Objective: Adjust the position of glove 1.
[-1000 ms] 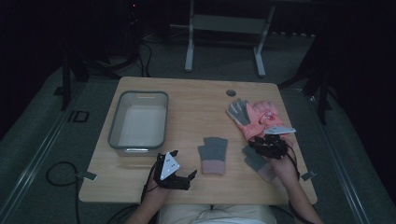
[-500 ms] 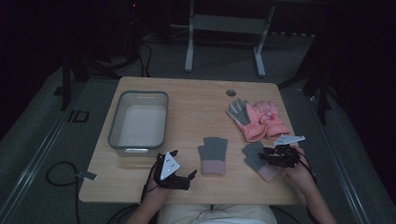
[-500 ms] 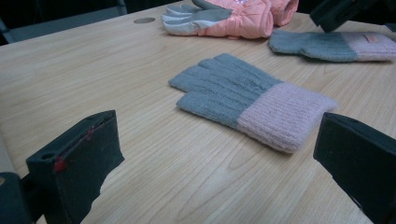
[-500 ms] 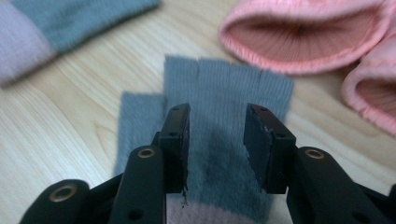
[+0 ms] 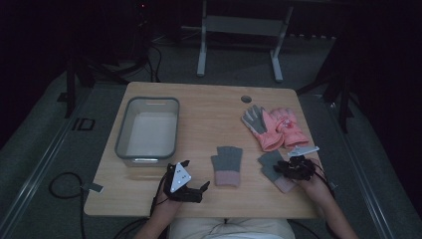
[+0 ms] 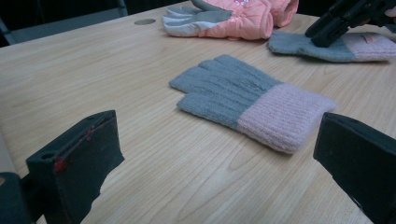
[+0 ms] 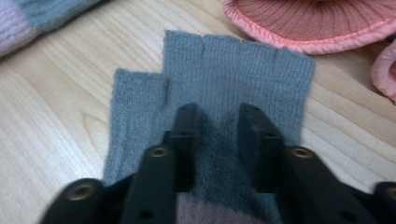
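Note:
Two grey knit fingerless gloves with pink cuffs lie flat near the table's front edge. The middle glove (image 5: 228, 162) (image 6: 243, 95) lies ahead of my left gripper (image 5: 195, 174) (image 6: 217, 128), which rests on the wood with its jaws wide open and nothing between them. My right gripper (image 5: 281, 168) (image 7: 217, 114) (image 6: 327, 35) presses down on the palm of the right-hand glove (image 5: 267, 162) (image 7: 233, 70) (image 6: 294, 44). Its jaws stand close together with a fold of grey knit pinched between them.
A pair of pink and grey winter gloves (image 5: 271, 127) (image 6: 243, 16) (image 7: 317, 21) lies just beyond the right-hand glove. A clear plastic bin (image 5: 119, 144) stands at the table's left. A round cable hole (image 5: 246, 98) sits near the wooden table's (image 5: 209, 114) far edge.
My right gripper has come back from beside the pink gloves toward the front edge and set its jaws down on the right-hand grey glove. The left gripper has stayed put.

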Demonstrator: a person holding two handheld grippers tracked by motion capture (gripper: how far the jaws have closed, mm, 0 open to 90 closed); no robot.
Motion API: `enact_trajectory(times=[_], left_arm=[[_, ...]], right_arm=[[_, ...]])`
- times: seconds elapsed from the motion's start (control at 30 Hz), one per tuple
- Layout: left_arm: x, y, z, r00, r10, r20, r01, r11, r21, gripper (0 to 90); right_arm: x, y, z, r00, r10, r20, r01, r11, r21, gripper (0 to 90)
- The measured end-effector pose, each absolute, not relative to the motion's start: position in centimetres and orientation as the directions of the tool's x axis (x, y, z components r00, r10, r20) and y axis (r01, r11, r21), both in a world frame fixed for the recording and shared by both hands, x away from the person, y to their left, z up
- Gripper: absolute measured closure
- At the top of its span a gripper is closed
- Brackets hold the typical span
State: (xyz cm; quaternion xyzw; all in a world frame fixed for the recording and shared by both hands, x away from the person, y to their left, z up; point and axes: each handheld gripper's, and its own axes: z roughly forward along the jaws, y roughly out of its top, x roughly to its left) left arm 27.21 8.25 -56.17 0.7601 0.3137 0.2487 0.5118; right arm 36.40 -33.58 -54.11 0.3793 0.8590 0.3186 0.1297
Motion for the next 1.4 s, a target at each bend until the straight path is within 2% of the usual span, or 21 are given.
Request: enact_trajectory(times=[0.23, 0.33, 0.5, 0.73, 0.97, 1.27, 1.4], left_arm=[[27.2, 8.3, -56.2, 0.673, 0.737, 0.06, 0.219, -0.277, 0.936, 0.3], [27.2, 8.3, -56.2, 0.675, 0.736, 0.06, 0.215, -0.274, 0.937, 0.3], [27.2, 8.3, -56.2, 0.673, 0.738, 0.059, 0.217, -0.273, 0.937, 0.3], [27.2, 8.3, -56.2, 0.672, 0.738, 0.063, 0.215, -0.276, 0.937, 0.3], [27.2, 8.3, -56.2, 0.673, 0.737, 0.066, 0.213, -0.278, 0.937, 0.3], [27.1, 8.2, -56.2, 0.672, 0.737, 0.07, 0.213, -0.283, 0.935, 0.3], [27.1, 8.2, -56.2, 0.674, 0.736, 0.068, 0.215, -0.283, 0.935, 0.4]], right_arm=[[36.0, -33.1, -54.0, -0.61, 0.792, 0.042, 0.617, 0.44, 0.652, 84.0], [35.6, -32.5, -53.3, -0.579, 0.815, 0.027, 0.622, 0.42, 0.661, 84.9], [34.3, -31.3, -50.9, -0.518, 0.853, 0.064, 0.622, 0.325, 0.712, 84.9], [32.2, -29.6, -48.9, -0.361, 0.93, 0.068, 0.628, 0.188, 0.755, 85.1], [31.2, -28.4, -50.6, -0.226, 0.969, 0.103, 0.674, 0.079, 0.735, 85.1], [31.8, -28.0, -53.6, -0.181, 0.979, 0.096, 0.719, 0.066, 0.692, 84.5], [32.1, -28.2, -54.5, -0.164, 0.981, 0.105, 0.723, 0.047, 0.689, 80.6]])
